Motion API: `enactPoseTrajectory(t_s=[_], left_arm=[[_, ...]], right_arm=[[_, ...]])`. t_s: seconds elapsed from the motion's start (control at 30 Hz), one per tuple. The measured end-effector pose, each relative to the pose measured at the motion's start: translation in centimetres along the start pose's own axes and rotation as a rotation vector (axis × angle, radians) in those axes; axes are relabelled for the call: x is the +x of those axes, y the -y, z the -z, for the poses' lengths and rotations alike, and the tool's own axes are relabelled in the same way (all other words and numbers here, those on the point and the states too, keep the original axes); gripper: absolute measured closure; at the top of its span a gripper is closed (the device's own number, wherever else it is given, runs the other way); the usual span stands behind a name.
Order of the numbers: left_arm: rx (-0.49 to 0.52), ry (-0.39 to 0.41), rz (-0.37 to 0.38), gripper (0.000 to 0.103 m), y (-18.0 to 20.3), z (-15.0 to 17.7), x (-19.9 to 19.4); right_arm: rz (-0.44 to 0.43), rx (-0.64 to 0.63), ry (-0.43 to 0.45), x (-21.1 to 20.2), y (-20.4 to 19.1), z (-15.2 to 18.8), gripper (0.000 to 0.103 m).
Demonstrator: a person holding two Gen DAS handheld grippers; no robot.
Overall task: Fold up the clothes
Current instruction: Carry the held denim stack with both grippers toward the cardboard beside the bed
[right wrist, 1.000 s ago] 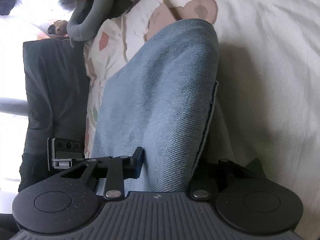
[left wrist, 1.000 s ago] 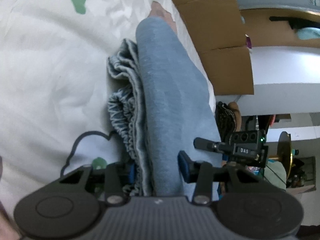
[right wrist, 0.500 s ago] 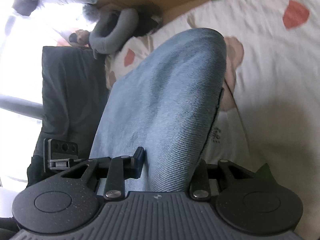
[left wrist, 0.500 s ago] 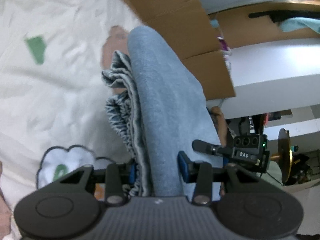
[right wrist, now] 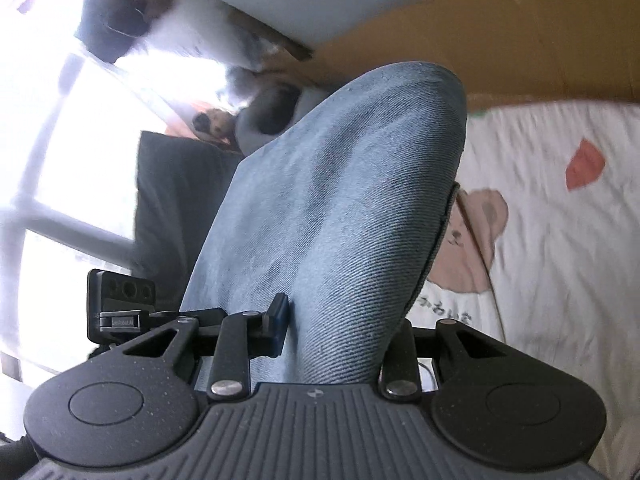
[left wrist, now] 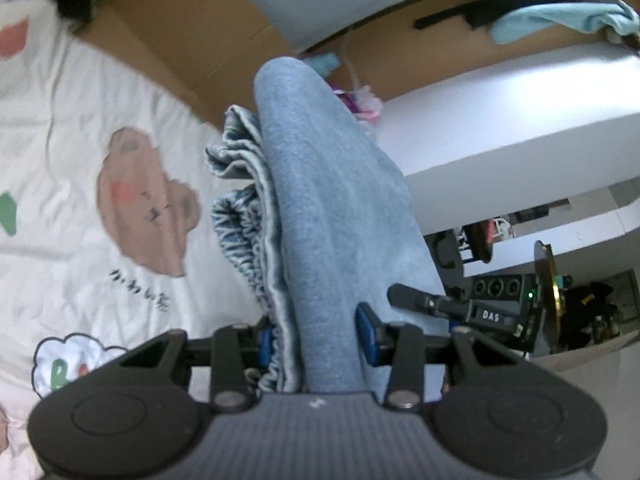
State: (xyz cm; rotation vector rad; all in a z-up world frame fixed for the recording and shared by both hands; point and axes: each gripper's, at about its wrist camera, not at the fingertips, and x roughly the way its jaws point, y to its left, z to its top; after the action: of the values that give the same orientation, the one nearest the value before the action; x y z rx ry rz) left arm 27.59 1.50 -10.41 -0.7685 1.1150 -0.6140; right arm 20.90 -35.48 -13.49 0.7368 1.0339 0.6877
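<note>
A folded bundle of light blue denim with a gathered elastic waistband runs forward out of my left gripper, whose blue pads are shut on it. The same blue denim fills the right wrist view, where my right gripper is shut on its thick folded end. The garment hangs between both grippers, lifted off the white printed bedsheet. The other gripper's camera shows past the cloth at the right of the left wrist view.
The bedsheet carries bear and cloud prints. Brown cardboard stands along the bed's far edge. A white shelf with cluttered items lies to the right. A dark cushion, a plush toy and a bright window are at the left.
Both grippers have risen with the denim held in them. The bedsheet has dropped away, and the cardboard, shelf and window have come more into view.
</note>
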Motion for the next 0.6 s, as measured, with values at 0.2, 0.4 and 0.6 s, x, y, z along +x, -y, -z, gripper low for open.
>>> enactPoseTrajectory(t_s=[0.2,0.4,0.6], left_arm=[[0.051,0.017,-0.009,0.060,7.2,-0.3,-2.3],[0.082,0.018,-0.021,0.060,13.1,0.2,-3.4],[0.124,0.013,-0.022,0.060,18.4,1.0,-3.6]], right_arm=[[0.004,-0.042,0.041,-5.6,-5.0,-1.5,0.071],[0.028,-0.064,0.049,-11.1,-8.8,-2.0,0.071],[0.054,-0.075,0.096,-16.2,-11.4,-1.1,0.071]])
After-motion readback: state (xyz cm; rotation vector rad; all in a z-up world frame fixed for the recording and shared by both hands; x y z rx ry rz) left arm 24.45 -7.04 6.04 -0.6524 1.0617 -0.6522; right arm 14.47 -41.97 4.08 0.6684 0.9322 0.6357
